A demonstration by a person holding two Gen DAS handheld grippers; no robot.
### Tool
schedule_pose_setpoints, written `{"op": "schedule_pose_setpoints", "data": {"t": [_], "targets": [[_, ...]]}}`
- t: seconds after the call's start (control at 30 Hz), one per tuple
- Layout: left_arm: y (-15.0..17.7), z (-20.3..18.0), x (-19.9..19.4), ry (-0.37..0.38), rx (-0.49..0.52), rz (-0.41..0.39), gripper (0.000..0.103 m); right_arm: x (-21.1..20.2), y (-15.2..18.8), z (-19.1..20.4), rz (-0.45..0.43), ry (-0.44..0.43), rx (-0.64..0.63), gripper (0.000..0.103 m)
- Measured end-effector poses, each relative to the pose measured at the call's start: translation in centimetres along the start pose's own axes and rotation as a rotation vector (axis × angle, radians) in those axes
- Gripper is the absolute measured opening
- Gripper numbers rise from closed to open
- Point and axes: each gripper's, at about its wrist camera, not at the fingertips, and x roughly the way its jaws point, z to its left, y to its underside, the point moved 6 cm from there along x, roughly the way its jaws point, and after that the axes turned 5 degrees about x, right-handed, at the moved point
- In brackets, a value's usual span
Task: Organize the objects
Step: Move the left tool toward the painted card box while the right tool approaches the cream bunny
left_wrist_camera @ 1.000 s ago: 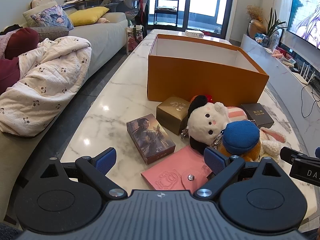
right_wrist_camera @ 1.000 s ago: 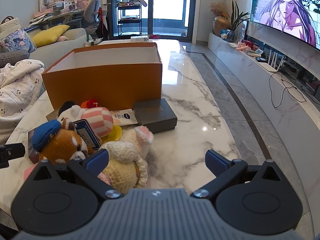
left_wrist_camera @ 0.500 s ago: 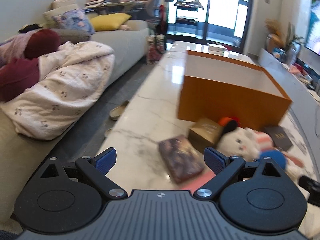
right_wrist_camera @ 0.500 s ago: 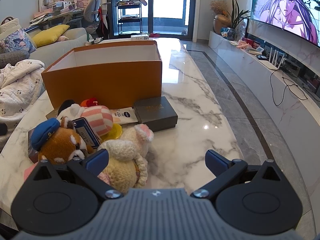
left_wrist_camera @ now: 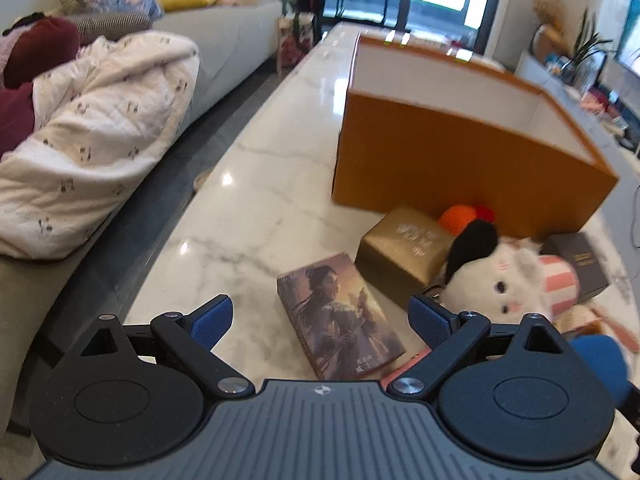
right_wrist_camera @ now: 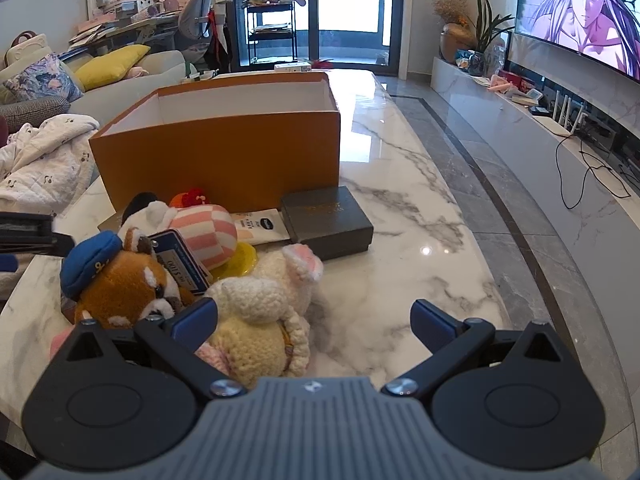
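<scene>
An open orange box (left_wrist_camera: 460, 156) stands on the marble table (left_wrist_camera: 256, 208); it also shows in the right wrist view (right_wrist_camera: 224, 160). In front of it lie a picture card box (left_wrist_camera: 340, 316), a gold box (left_wrist_camera: 404, 248), a white plush (left_wrist_camera: 500, 280), a dark box (right_wrist_camera: 326, 222), a red panda plush with a blue cap (right_wrist_camera: 120, 280) and a cream knitted plush (right_wrist_camera: 260, 312). My left gripper (left_wrist_camera: 320, 316) is open, just above the picture card box. My right gripper (right_wrist_camera: 314, 318) is open, beside the cream plush.
A sofa with a white blanket (left_wrist_camera: 92, 132) runs along the table's left side. A low marble TV bench (right_wrist_camera: 560, 152) with cables and a large screen (right_wrist_camera: 580, 12) stand to the right. A white tube (right_wrist_camera: 260, 226) and a pink pouch (left_wrist_camera: 404, 364) lie among the plush toys.
My left gripper swung left and then back toward the picture card box, moving closer to it. My right gripper has barely moved. Both stay open.
</scene>
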Motion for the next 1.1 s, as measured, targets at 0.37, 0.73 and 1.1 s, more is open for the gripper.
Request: {"op": "schedule_pose_setpoints", "data": {"t": [0.37,0.73,1.1], "targets": [[1.0,0.4,4.0,0.062,-0.114,0.146,0.103,0.8,-0.2,0.7,0.016,-0.047,-0.016,0.102],[1.4,0.0,4.5,-0.032,-0.035,0.147,0.103,2.3,0.2,0.2,0.072,-0.059,0.011,0.102],[1.3,0.2,5.1,-0.045,0.010,0.155,0.103,3.6,0.8,-0.7,0.106,-0.030,-0.029,0.102]]}}
